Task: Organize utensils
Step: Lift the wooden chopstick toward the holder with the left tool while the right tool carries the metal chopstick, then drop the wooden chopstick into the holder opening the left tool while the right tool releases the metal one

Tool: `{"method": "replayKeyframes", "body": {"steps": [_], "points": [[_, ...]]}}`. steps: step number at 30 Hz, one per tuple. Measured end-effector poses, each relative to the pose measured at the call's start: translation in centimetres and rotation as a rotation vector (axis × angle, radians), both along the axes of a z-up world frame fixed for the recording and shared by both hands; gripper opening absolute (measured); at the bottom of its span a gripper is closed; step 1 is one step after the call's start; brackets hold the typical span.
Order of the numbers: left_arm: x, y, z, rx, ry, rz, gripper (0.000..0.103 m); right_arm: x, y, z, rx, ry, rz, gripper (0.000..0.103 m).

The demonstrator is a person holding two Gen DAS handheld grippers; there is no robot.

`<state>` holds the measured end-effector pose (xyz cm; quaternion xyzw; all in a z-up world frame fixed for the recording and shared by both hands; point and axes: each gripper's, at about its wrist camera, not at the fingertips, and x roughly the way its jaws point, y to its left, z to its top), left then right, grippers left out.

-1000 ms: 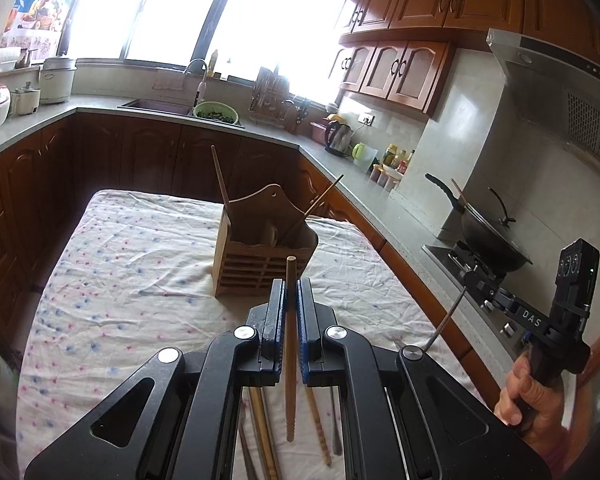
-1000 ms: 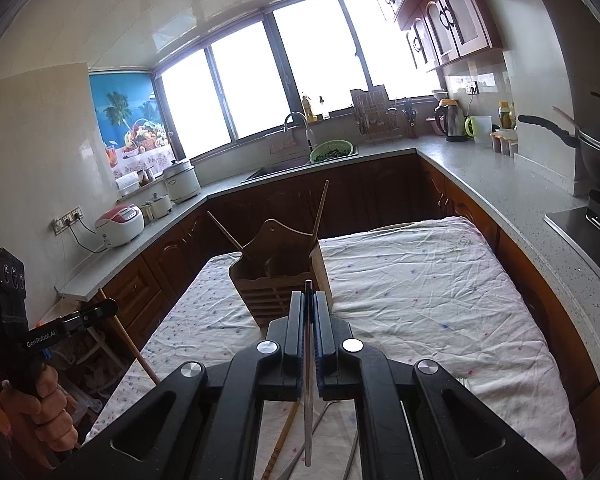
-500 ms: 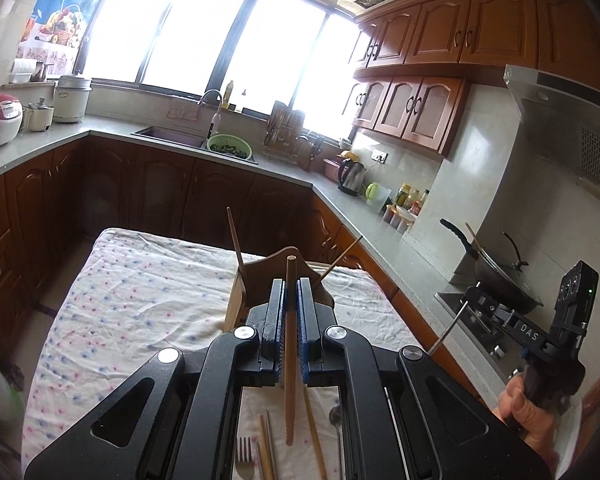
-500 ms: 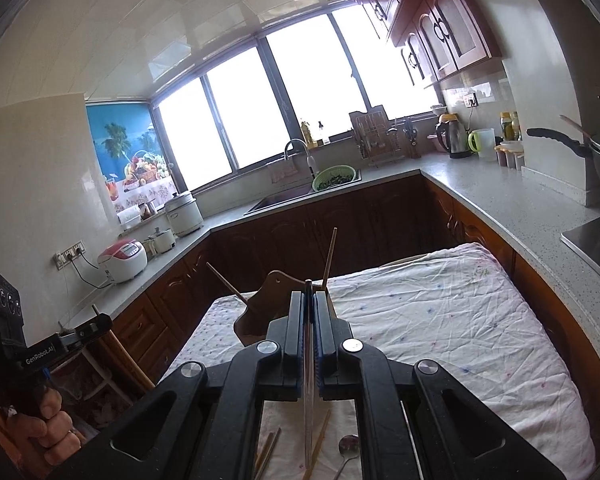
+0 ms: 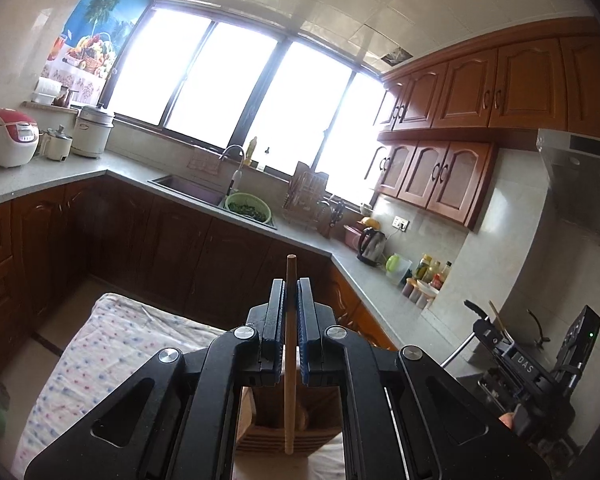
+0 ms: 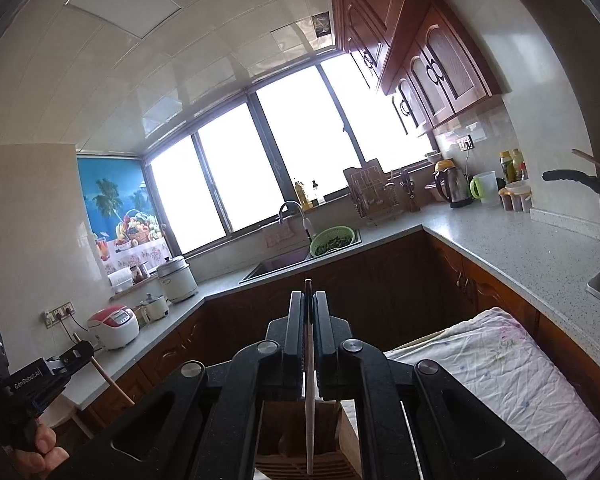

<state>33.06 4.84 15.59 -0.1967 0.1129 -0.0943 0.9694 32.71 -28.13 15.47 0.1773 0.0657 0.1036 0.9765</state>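
Jaws of the left gripper [image 5: 290, 312] clamped a round wooden chopstick [image 5: 289, 360] upright; the right gripper [image 6: 309, 328] clamped a slim pale chopstick [image 6: 309, 400] upright above the slatted wooden utensil holder [image 6: 300, 452].

My left gripper [image 5: 290, 292]: matte black linkage arms, four round silver pivot screws, blue ribbed pads on black fingers. My right gripper [image 6: 309, 304]: same black frame, silver screws, dark pads. From the side, its body reads "DAS" in white, green light lit; the left one's reads "GenRobot.AI". My left hand [image 6: 44, 450] wraps a black handle.
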Motion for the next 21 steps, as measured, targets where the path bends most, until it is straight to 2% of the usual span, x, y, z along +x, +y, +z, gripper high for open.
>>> {"method": "replayKeyframes", "body": {"steps": [5,11,15,21], "points": [[3.7,0.6,-1.9,-0.035,0.022,0.055,0.005,3.4,0.7,-1.6,0.006,0.016,-0.021,0.004],[6.3,0.5,-5.7,-0.063,0.065,0.095,0.005,6.2,1.0,-5.3,0.028,0.05,-0.044,0.004],[7.5,-0.4,-7.9,-0.043,0.088,0.091,0.005,7.5,1.4,-7.5,0.035,0.073,-0.039,0.004],[8.7,-3.0,-10.8,0.03,0.136,0.033,0.005,9.0,2.7,-10.1,0.005,0.14,-0.011,0.004]]}}
